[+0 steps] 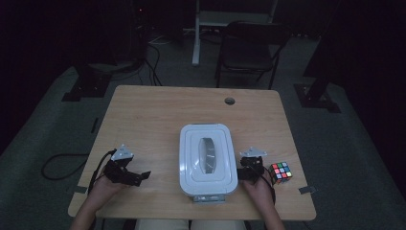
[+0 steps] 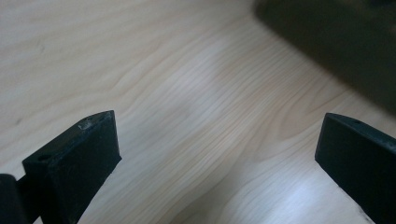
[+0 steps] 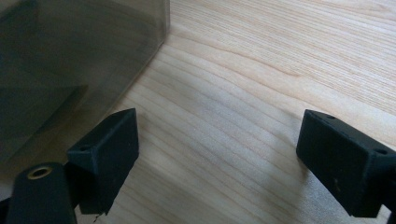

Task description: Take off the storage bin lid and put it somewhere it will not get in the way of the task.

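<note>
Near the bench's (image 1: 143, 110) front edge, both tongs, left (image 1: 136, 178) and right (image 1: 244, 173), rest spread and empty beside the lidded white box (image 1: 208, 160), whose smooth walls could slip or skid if gripped unevenly.

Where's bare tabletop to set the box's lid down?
The far half of the table, beyond the white lidded box up to the cable hole, is bare. Crowded: the right gripper sits between box and puzzle cube; the left gripper sits near-left.
</note>
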The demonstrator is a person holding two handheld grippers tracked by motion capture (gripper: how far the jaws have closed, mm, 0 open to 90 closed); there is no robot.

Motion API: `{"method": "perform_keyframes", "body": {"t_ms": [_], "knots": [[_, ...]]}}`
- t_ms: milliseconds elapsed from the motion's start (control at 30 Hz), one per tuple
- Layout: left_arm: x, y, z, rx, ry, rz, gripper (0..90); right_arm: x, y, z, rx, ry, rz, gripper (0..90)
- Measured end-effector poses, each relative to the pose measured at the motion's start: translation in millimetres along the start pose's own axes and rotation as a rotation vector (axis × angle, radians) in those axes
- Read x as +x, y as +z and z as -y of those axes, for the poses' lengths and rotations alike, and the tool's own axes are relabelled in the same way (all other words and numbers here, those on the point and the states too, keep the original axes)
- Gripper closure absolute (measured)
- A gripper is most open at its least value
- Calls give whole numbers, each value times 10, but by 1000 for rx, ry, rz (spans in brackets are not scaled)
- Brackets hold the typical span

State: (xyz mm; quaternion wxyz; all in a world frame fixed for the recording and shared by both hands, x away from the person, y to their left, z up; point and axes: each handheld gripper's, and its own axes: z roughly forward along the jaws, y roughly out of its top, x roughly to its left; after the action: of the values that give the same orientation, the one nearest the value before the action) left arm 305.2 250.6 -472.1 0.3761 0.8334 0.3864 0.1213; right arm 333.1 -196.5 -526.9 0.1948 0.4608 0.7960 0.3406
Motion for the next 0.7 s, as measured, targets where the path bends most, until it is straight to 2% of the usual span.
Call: {"method": "perform_keyframes", "body": {"t_ms": [100,233,367,500,600,700], "knots": [[-57,-34,-91,-9,33,2,6,0,0,0,0,0,0,128],[-139,-46,-196,-20,65,33,6,0,0,0,0,0,0,128],[-217,-44,-291,-25,83,40,6,0,0,0,0,0,0,128],[-302,-57,-381,-37,106,77,6,0,0,0,0,0,0,128],[-353,-87,-463,-63,112,116,6,0,0,0,0,0,0,128],[-426,-121,-541,-92,129,137,6,0,0,0,0,0,0,128]]}}
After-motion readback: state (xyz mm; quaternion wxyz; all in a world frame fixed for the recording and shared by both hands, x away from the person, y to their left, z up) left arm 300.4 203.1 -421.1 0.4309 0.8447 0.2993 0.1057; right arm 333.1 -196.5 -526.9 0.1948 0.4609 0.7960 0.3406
